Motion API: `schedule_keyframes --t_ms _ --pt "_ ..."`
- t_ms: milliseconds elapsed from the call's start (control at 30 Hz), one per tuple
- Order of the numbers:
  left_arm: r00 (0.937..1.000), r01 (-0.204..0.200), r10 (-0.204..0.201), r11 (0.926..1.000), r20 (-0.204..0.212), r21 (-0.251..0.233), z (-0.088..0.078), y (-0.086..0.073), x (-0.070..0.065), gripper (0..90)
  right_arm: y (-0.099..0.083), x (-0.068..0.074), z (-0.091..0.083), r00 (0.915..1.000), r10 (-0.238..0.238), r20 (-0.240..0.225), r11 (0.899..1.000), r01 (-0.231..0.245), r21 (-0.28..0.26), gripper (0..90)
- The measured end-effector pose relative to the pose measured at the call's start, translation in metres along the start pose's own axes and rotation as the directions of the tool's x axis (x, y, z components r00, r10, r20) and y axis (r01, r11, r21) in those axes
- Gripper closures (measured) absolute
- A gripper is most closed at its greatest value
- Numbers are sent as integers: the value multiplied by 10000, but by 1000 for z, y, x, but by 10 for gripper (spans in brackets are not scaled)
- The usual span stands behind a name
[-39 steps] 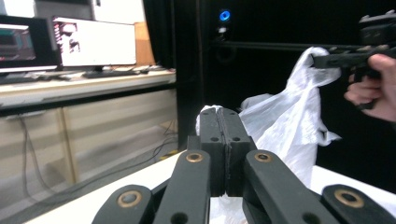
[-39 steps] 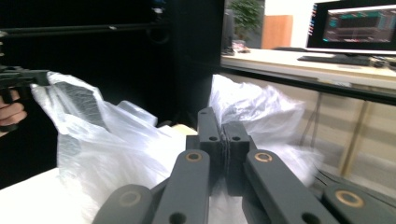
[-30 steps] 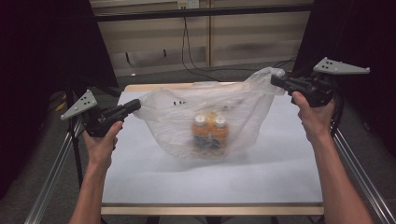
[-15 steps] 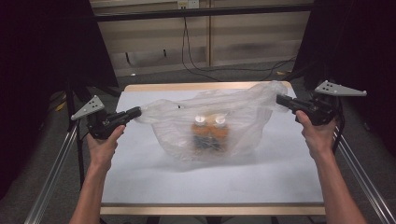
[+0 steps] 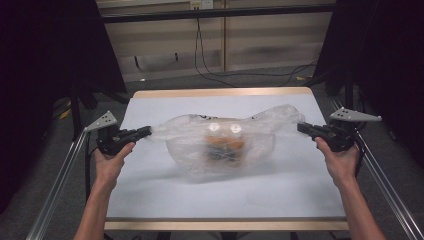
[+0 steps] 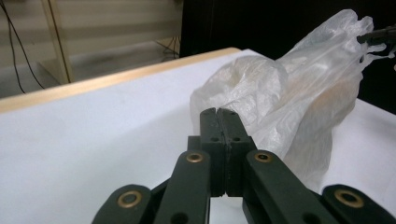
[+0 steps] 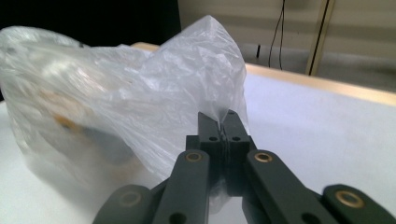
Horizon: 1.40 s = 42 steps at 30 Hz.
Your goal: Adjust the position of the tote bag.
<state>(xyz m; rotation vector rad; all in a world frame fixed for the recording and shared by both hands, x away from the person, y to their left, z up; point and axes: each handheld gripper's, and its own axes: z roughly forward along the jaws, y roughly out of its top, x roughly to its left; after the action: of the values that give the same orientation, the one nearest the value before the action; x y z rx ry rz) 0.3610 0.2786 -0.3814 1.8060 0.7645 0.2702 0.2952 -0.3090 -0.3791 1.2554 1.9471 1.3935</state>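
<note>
Work in hand: a clear plastic bag [image 5: 220, 145] with two small bottles [image 5: 222, 136] inside is held by its two upper corners, one corner per gripper.

Left gripper [image 5: 146, 132]: fingers pressed together on the bag's left corner; the left gripper view shows the film pinched between the closed fingers [image 6: 219, 122].

Right gripper [image 5: 301, 127]: fingers pressed together on the bag's right corner; the right gripper view shows a peak of film rising from between them.

Change, height: one second ago the bag hung higher, with both grippers raised farther back over the desk [image 5: 150, 200]. Both grippers have since come down and toward the person.

Change, spread: the grippers now stand wider apart, near the desk's left and right edges, and the bag's top is drawn into a long, low band.

Bag position: middle of the desk; its belly appears to rest on the surface, though contact cannot be confirmed.

Contents: the bottles stand side by side, white caps up, blurred through the film.

Meaning for the work: judged to be the set-down phase. With the load on the desk, release of both corners becomes possible.

Risk: uneven release could tip the bottles.
</note>
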Motion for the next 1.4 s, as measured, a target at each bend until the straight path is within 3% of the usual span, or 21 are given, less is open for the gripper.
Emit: schedule_keyframes --t_ms 167,267,367,467,500,600,633,700,767,833,900,967,1100,1167,1367,1400 --pt "9996 -105 113 9996 -275 279 10 -3 2 899 -3 -2 7 9999 65 130 9999 -67 120 892" --pt "9991 -128 157 9973 -396 729 17 -8 5 899 -6 -4 17 9997 40 246 9991 -51 421 892" --pt "9994 -65 96 9957 -334 925 24 -13 9 898 -12 -5 27 9993 -54 359 9969 26 786 892" --pt "9984 -58 119 9941 -554 1086 32 -15 10 898 -14 -6 36 9987 -35 503 9952 -15 982 892" --pt "9973 -128 218 9919 -700 1263 35 -16 10 898 -15 -7 39 9986 -30 524 9944 -26 1054 892" --pt "9980 -85 188 9861 -610 1659 45 -23 12 899 -20 -10 49 9981 9 616 9902 -95 1395 892" --pt "9970 -260 391 9816 -661 1890 46 -24 12 899 -23 -10 52 9985 46 548 9896 -124 1435 892" --pt "9969 -339 485 9757 -621 2166 48 -27 12 900 -27 -9 55 9979 -169 628 9853 60 1707 892" --pt "9989 -113 208 9765 -420 2153 46 -30 15 899 -29 -10 54 9984 -115 556 9848 17 1736 892" --pt "9985 -162 280 9730 -481 2303 44 -33 16 900 -31 -10 52 9988 -78 475 9856 -3 1689 892" --pt "9956 -334 562 9609 -753 2747 45 -36 16 899 -34 -10 51 9983 -189 549 9825 84 1859 892" --pt "9989 -43 153 9711 -443 2386 45 -40 20 900 -39 -11 52 9985 -134 530 9800 26 1988 893" --pt "9986 -146 266 9684 -450 2489 44 -41 22 900 -43 -15 52 9998 62 177 9821 -94 1880 893" --pt "9966 -384 573 9588 -591 2815 47 -42 22 900 -44 -15 54 9999 34 142 9797 -62 2003 893" --pt "9962 -374 626 9364 -612 3490 55 -52 23 900 -55 -16 65 9999 -66 149 9609 23 2769 893" --pt "9953 -521 774 9334 -574 3549 55 -52 24 900 -56 -17 66 9999 -64 139 9592 22 2827 893"
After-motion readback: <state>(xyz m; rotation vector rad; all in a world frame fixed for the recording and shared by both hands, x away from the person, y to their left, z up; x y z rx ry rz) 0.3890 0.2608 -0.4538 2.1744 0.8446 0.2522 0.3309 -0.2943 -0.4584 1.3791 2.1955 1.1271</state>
